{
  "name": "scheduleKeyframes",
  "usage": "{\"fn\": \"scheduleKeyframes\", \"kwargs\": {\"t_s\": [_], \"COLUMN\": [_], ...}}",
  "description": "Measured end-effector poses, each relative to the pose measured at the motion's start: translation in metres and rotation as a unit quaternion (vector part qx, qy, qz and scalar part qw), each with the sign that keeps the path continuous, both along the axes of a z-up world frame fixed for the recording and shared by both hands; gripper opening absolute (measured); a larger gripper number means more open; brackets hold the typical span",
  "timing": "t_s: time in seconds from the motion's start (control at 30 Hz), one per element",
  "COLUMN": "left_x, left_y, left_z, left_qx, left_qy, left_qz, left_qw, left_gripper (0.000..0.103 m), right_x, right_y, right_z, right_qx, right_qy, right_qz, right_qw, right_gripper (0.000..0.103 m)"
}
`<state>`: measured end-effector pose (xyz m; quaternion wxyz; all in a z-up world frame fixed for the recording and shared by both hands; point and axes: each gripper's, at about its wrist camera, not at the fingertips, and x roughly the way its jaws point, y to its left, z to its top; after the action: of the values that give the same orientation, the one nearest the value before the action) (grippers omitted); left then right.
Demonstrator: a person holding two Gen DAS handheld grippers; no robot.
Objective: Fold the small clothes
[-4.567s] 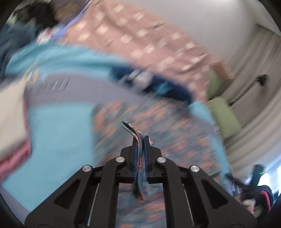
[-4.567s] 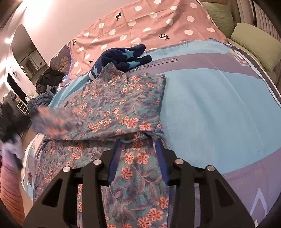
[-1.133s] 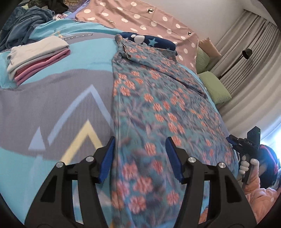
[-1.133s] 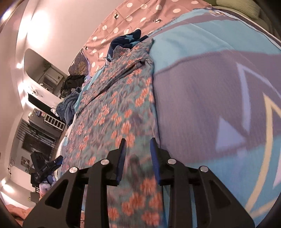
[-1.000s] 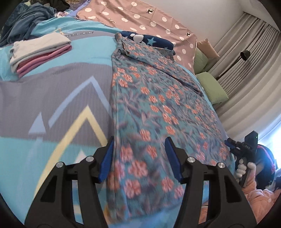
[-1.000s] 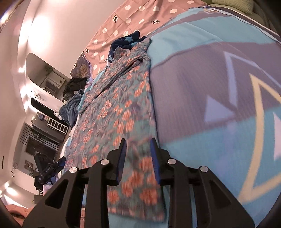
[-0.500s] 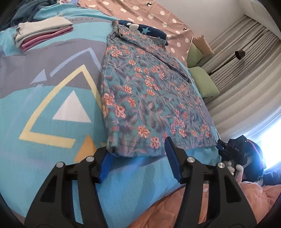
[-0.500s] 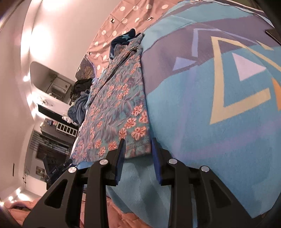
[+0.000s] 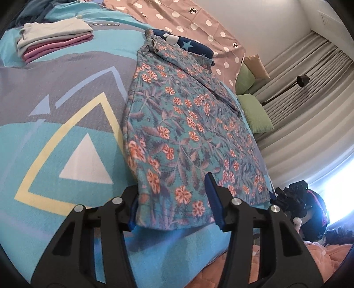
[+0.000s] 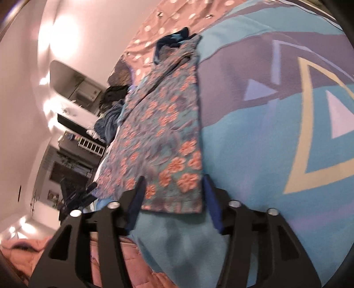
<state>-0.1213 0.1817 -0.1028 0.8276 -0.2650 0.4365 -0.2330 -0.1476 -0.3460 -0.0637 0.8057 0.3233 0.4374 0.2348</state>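
Observation:
A teal garment with orange flowers [image 9: 185, 124] lies flat on the blue and grey patterned blanket [image 9: 55, 124], its hem toward me. My left gripper [image 9: 174, 195] is open, its fingers either side of the hem's left corner. In the right wrist view the same garment [image 10: 159, 133] lies lengthwise. My right gripper [image 10: 174, 195] is open, its fingers straddling the hem's right corner. Neither holds cloth. The right gripper also shows in the left wrist view [image 9: 294, 199] beyond the hem's far corner.
A stack of folded white and pink clothes [image 9: 53, 42] lies at the blanket's far left. A dark blue star-print garment [image 9: 188, 44] lies past the collar. A pink polka-dot sheet [image 9: 181, 20] and green pillows [image 9: 254, 110] are behind. A peach quilt [image 9: 320, 261] is near me.
Both grippers have drawn back along the garment to its hem. The right gripper's jaws have opened wider and now span the hem corner.

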Motion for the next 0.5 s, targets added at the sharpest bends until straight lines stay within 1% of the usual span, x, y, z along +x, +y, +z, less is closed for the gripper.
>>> {"fn": "scheduleKeyframes", "kwargs": {"t_s": [0.07, 0.17, 0.2, 0.23, 0.27, 0.3, 0.33, 0.37, 0.43, 0.5], "left_x": [0.005, 0.012, 0.013, 0.014, 0.015, 0.015, 0.014, 0.013, 0.012, 0.011], "left_y": [-0.002, -0.007, -0.008, -0.008, -0.008, -0.008, -0.007, -0.005, -0.001, 0.001], "left_z": [0.000, -0.001, -0.001, -0.001, -0.002, -0.003, -0.004, -0.004, -0.002, 0.007], "left_qx": [-0.003, -0.012, -0.014, -0.015, -0.018, -0.020, -0.016, -0.009, -0.003, -0.005], "left_qy": [-0.001, -0.004, -0.005, -0.005, -0.003, -0.001, -0.001, -0.002, -0.006, -0.023], "left_qz": [-0.002, -0.007, -0.008, -0.007, -0.009, -0.010, -0.008, -0.004, 0.005, 0.008], "left_qw": [1.0000, 0.9999, 0.9999, 0.9999, 0.9998, 0.9998, 0.9998, 1.0000, 1.0000, 0.9997], "left_gripper": [0.051, 0.049, 0.045, 0.034, 0.028, 0.021, 0.014, 0.011, 0.007, 0.006], "right_x": [0.009, 0.023, 0.027, 0.029, 0.031, 0.032, 0.031, 0.031, 0.028, 0.025], "right_y": [0.007, 0.013, 0.017, 0.019, 0.020, 0.019, 0.017, 0.013, 0.001, -0.006], "right_z": [0.001, -0.003, -0.002, -0.002, -0.004, -0.006, -0.007, -0.008, -0.006, 0.002], "right_qx": [0.009, 0.045, 0.054, 0.064, 0.089, 0.101, 0.109, 0.115, 0.138, 0.156], "right_qy": [-0.007, -0.015, -0.013, -0.008, 0.002, 0.006, 0.010, 0.014, 0.011, -0.007], "right_qz": [0.007, 0.013, 0.015, 0.020, 0.025, 0.023, 0.016, 0.003, -0.027, -0.039], "right_qw": [1.000, 0.999, 0.998, 0.998, 0.996, 0.995, 0.994, 0.993, 0.990, 0.987], "right_gripper": [0.066, 0.065, 0.060, 0.054, 0.039, 0.026, 0.017, 0.006, 0.005, 0.005]}}
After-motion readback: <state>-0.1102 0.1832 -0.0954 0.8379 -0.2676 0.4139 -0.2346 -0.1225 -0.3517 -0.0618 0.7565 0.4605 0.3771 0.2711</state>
